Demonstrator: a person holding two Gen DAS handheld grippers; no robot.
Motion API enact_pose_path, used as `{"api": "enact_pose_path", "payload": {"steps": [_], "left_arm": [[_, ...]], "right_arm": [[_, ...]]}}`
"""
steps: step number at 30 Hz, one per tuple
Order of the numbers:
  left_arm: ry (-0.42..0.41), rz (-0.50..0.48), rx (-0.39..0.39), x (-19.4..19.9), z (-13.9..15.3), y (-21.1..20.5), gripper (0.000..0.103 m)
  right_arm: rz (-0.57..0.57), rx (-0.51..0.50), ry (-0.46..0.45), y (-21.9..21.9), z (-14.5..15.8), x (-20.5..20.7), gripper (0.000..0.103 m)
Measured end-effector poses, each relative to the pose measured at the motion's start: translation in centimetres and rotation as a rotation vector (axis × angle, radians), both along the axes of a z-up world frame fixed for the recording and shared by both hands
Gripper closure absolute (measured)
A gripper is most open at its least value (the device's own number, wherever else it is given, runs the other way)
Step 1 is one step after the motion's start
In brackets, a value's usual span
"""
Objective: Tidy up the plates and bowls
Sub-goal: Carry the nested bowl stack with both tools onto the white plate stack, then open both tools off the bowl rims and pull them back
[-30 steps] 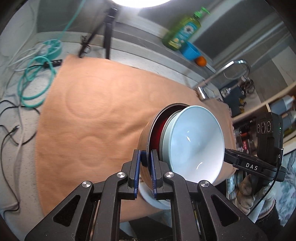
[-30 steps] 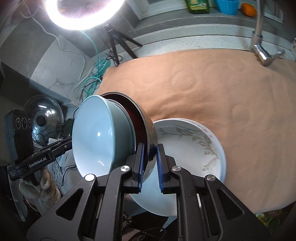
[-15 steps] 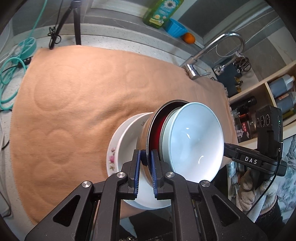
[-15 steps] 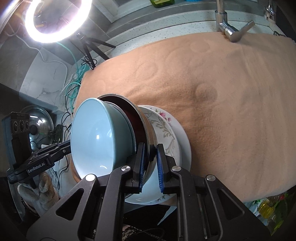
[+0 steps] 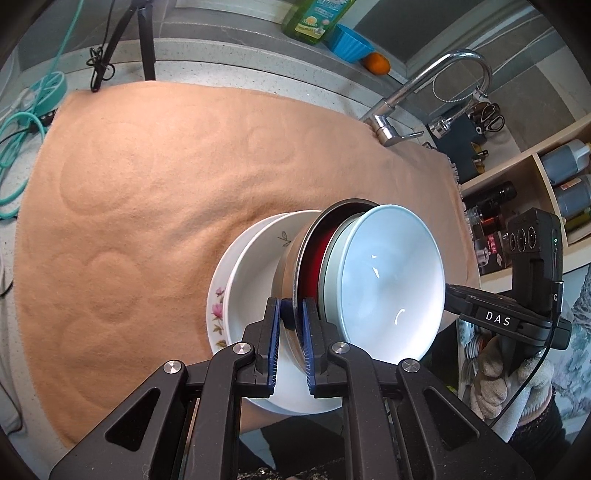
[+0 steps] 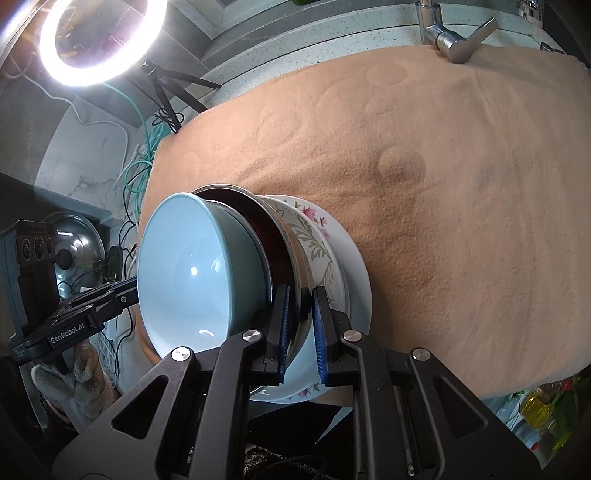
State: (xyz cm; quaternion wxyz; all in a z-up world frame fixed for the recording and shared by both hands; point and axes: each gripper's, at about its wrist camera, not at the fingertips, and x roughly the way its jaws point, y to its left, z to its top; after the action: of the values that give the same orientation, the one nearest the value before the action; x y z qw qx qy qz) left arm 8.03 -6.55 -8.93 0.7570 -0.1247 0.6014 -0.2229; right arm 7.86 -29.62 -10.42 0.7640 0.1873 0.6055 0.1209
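A steel bowl (image 5: 288, 258) (image 6: 295, 240) with a dark red inside holds a pale blue bowl (image 5: 391, 280) (image 6: 192, 266) nested in it. My left gripper (image 5: 290, 314) is shut on the steel bowl's rim on one side. On the opposite side my right gripper (image 6: 299, 299) is shut on that same rim. The nested bowls sit right over a stack of white plates (image 5: 251, 280) (image 6: 332, 243), some with flower patterns, near the front edge of the orange cloth (image 5: 147, 192) (image 6: 443, 177). Whether the bowls touch the plates I cannot tell.
A tap (image 5: 413, 96) (image 6: 450, 40) stands at the cloth's far edge, with a green soap bottle (image 5: 314, 18), blue cup (image 5: 347, 40) and an orange (image 5: 376, 62) behind. A ring light (image 6: 96, 40) on a tripod and teal cables (image 5: 26, 110) lie left. Shelves with bottles (image 5: 561, 166) stand right.
Both grippers carried the nested bowls forward and down, over the plate stack. The plates came into the left wrist view and now lie beneath the bowls. Both grips stayed shut.
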Motion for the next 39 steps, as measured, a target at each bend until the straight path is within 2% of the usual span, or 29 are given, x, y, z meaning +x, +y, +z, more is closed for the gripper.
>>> {"api": "enact_pose_path", "payload": {"steps": [22, 34, 39], "left_arm": [[-0.006, 0.01, 0.011, 0.1, 0.0, 0.0, 0.094], [-0.035, 0.025, 0.022, -0.1, 0.7, 0.5, 0.09], [-0.074, 0.024, 0.049, -0.4, 1.4, 0.6, 0.09]], "right_arm": [[0.023, -0.039, -0.038, 0.5, 0.6, -0.3, 0.09], [0.016, -0.038, -0.05, 0.1, 0.8, -0.6, 0.089], [0.008, -0.064, -0.074, -0.2, 1.4, -0.8, 0.083]]}}
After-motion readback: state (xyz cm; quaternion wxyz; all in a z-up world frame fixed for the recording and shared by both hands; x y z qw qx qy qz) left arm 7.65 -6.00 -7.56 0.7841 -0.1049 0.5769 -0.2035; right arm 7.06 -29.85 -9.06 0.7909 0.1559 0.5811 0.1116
